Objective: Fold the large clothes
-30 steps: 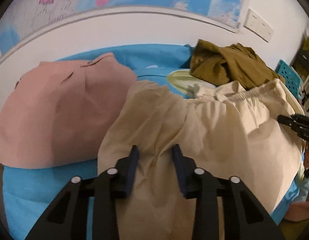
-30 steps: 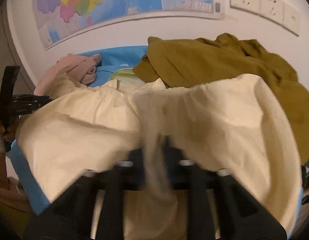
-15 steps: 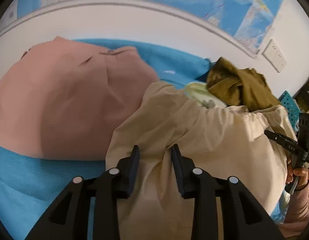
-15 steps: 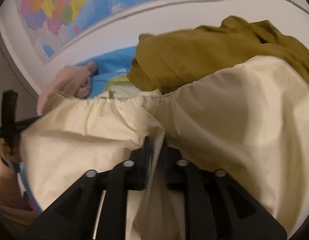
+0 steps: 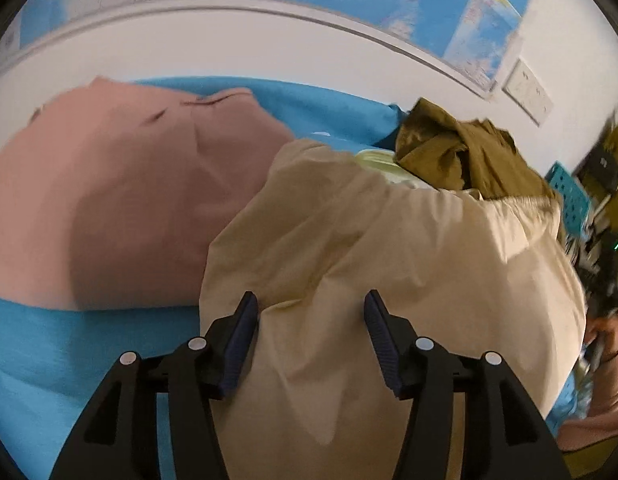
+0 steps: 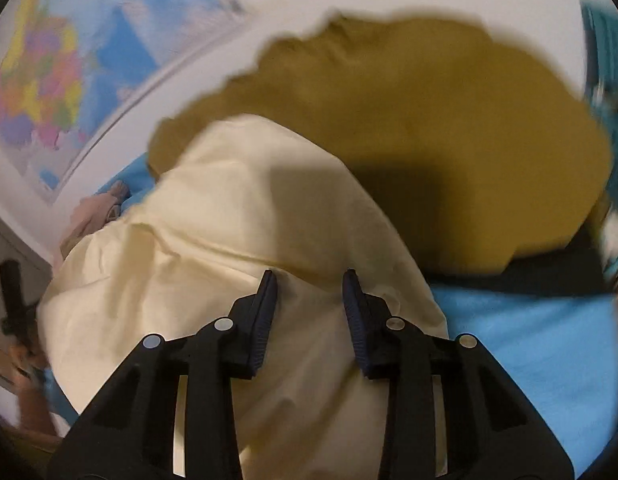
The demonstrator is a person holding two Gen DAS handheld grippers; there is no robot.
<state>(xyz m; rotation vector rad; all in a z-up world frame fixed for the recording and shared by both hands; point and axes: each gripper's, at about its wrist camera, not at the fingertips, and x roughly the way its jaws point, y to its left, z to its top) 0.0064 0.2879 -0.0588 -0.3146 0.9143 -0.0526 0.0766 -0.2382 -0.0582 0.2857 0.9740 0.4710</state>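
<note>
Cream garment (image 5: 389, 240) lies on the blue worktop (image 5: 69, 360), pink one (image 5: 129, 200) at 9 o'clock, olive one (image 6: 429, 120) at 12; left gripper (image 5: 311, 330) and right gripper (image 6: 309, 312) fingers spread wide, holding nothing; advice: pinch both near corners evenly, lift together.

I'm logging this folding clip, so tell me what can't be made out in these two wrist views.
- Left wrist view: the right gripper at the right edge is blurred and cut off; its jaws are unreadable.
- Right wrist view: the olive garment is motion-blurred, so its type is unclear.
- Both views: the cream garment covers the blue sheet beneath it and runs off the bottom edge.
</note>
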